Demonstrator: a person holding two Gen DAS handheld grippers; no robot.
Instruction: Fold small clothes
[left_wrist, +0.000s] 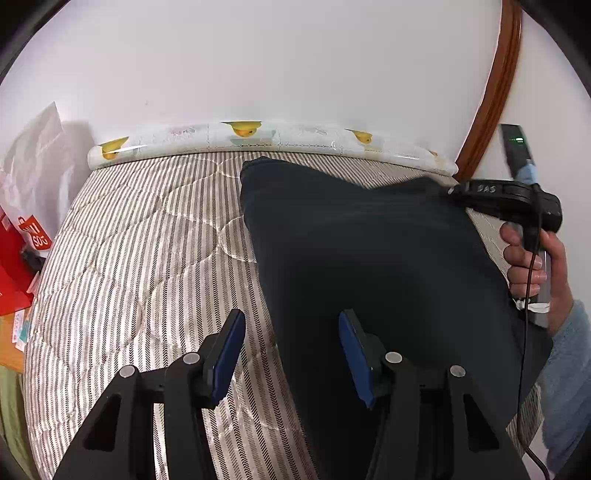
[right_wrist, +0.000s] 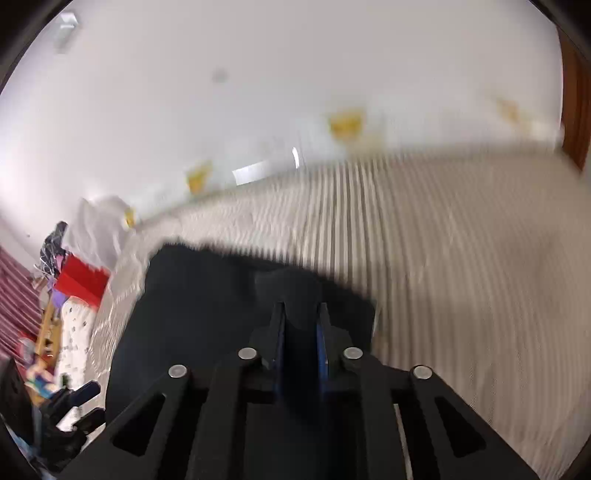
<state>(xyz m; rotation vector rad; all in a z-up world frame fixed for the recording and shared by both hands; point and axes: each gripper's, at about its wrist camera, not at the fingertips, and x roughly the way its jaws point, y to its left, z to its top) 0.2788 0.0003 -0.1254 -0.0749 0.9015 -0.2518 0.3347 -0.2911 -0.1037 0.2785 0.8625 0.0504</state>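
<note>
Dark garment (left_wrist: 369, 258) on striped bed (left_wrist: 129, 258)

striped quilt (left_wrist: 129, 258) | red box (right_wrist: 83, 282) left | lemon-print strip (left_wrist: 258, 138) behind

garment (left_wrist: 369, 258): dark navy | quilt (left_wrist: 140, 258): beige with brown herringbone stripes | pads (left_wrist: 229, 354): blue; bolster (left_wrist: 258, 136): white, yellow prints

The left gripper (left_wrist: 291, 354) pointed steeply downward with its blue-padded fingers (left_wrist: 229, 354) spread apart and nothing pinched between them. The right gripper (right_wrist: 302, 332) also tilted downward, its fingers (right_wrist: 277, 332) drawn close together and pressing a fold of dark cloth (right_wrist: 301, 347) between the pads. In the left wrist view, a hand (left_wrist: 532, 266) in a light blue sleeve (left_wrist: 565, 369) wrapped around the right gripper's handle, off to the right of the left fingers.
</note>
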